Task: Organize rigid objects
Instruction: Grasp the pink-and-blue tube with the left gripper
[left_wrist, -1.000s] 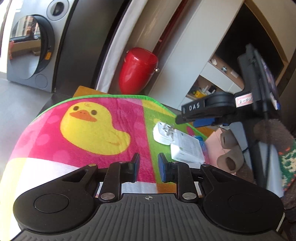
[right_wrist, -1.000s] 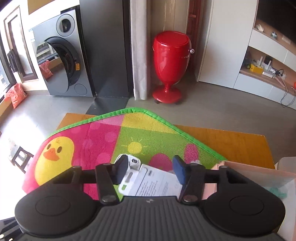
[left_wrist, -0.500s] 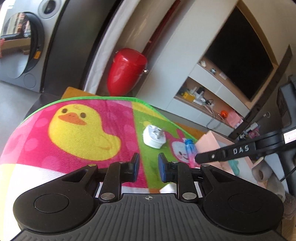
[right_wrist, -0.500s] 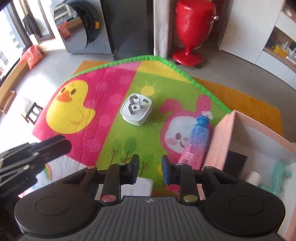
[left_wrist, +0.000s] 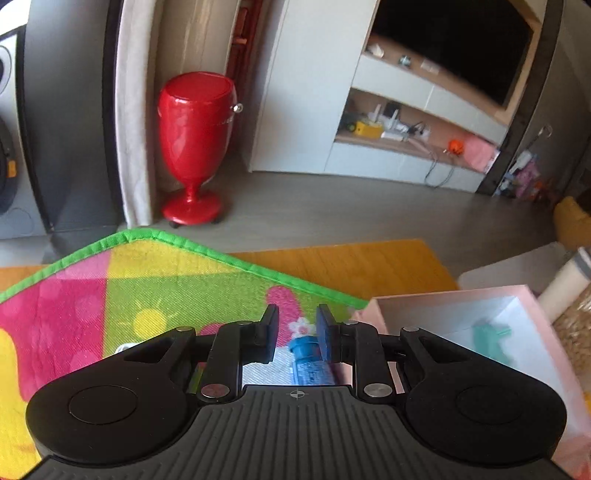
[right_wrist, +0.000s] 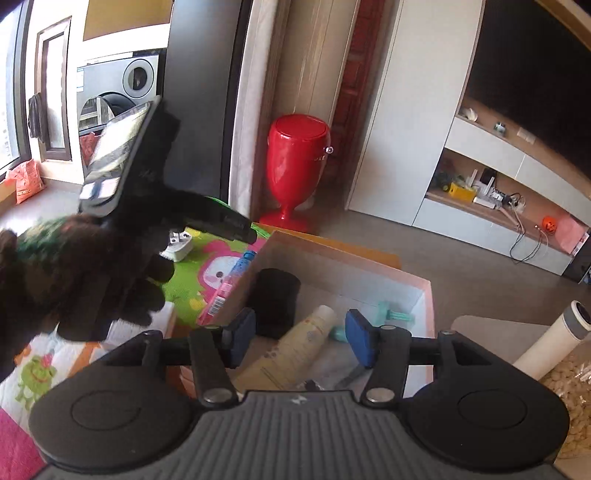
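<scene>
The left gripper (left_wrist: 295, 328) hangs over a bright play mat (left_wrist: 155, 288), jaws nearly together, nothing pinched. Below them lies a blue-capped tube (left_wrist: 308, 360) on the mat, just beside a pink box (left_wrist: 436, 297) holding something teal, blurred. Past the mat's green edge a red goblet-shaped bin (left_wrist: 195, 144) stands by a pale curtain (left_wrist: 133, 122).

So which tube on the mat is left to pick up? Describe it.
Find the pink box beside the colourful play mat. Along the box's left wall, on the mat's bunny picture, lies a slim pink tube with a blue cap. The only other loose mat item nearby is a white plug adapter.
</scene>
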